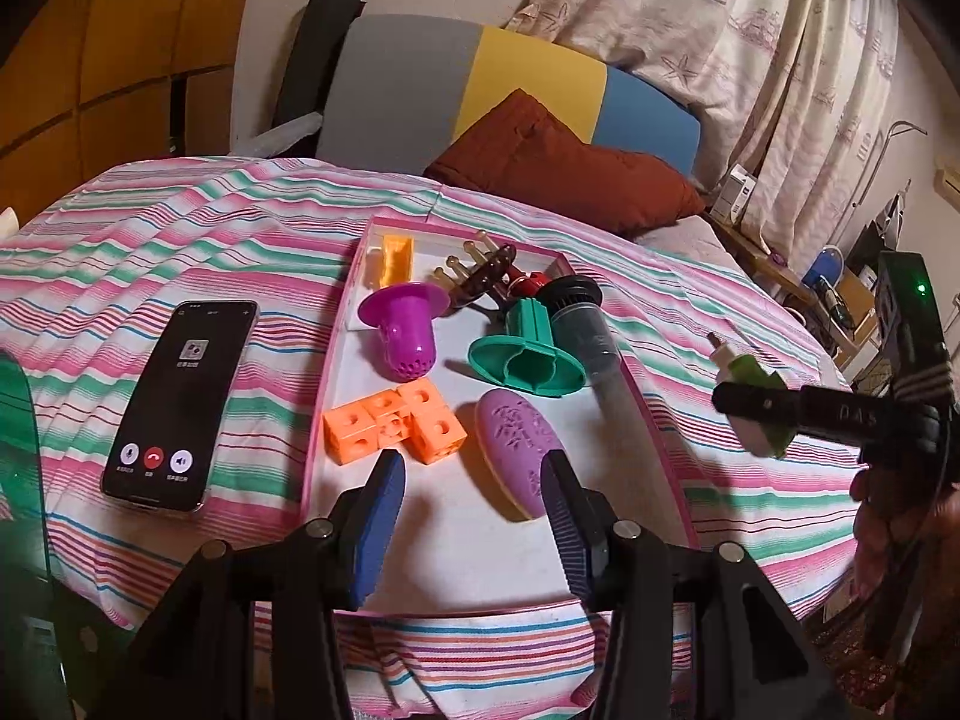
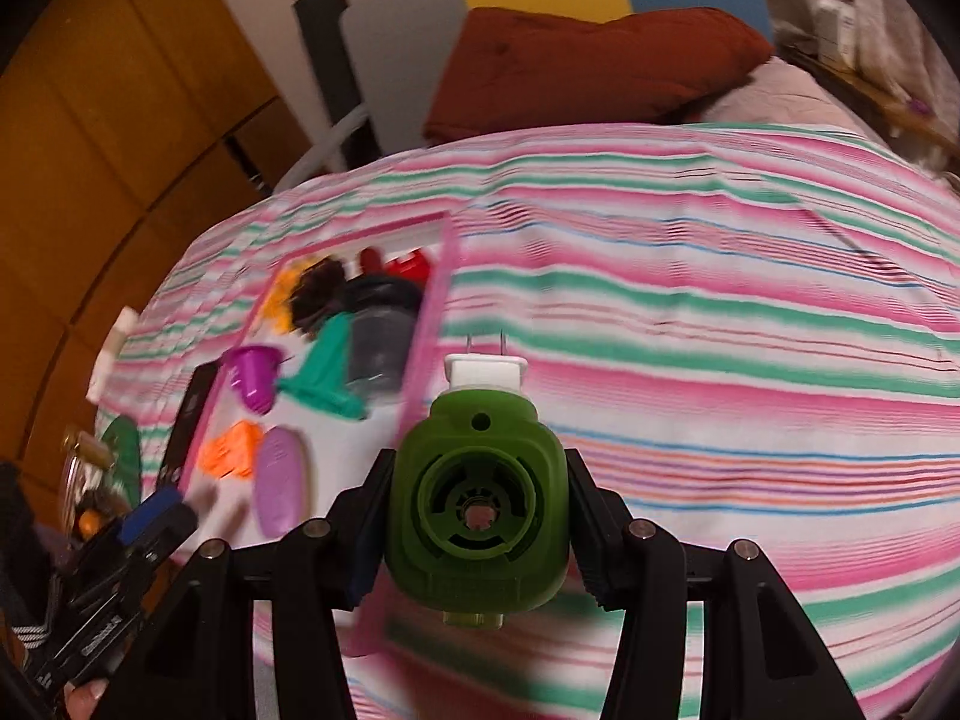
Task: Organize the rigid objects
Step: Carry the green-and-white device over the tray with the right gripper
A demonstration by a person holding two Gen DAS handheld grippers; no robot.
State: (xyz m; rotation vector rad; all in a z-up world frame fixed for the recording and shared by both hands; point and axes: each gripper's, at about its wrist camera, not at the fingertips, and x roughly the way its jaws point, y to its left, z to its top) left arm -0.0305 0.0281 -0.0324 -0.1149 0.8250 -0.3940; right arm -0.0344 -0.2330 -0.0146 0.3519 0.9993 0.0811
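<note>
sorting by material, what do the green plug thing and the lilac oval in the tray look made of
Green plug-in: moulded matte plastic, judging by crisp ribs and rings; white plug end with two metal-looking prongs.
Lilac oval: probably plastic or soap-like, matte with an embossed pattern; the look leaves it open.

Warm indoor light, fisheye-bent edges; right wrist view motion-blurred.

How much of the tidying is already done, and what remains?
Done: the pink-rimmed white tray already holds the orange cube blocks, purple oval soap, teal plastic funnel-shaped piece and purple perforated cup. In hand: the right tongs grip the green plug-in device above the striped bedsheet, outside the tray. Left: placing it. The left tongs are open and empty.
</note>
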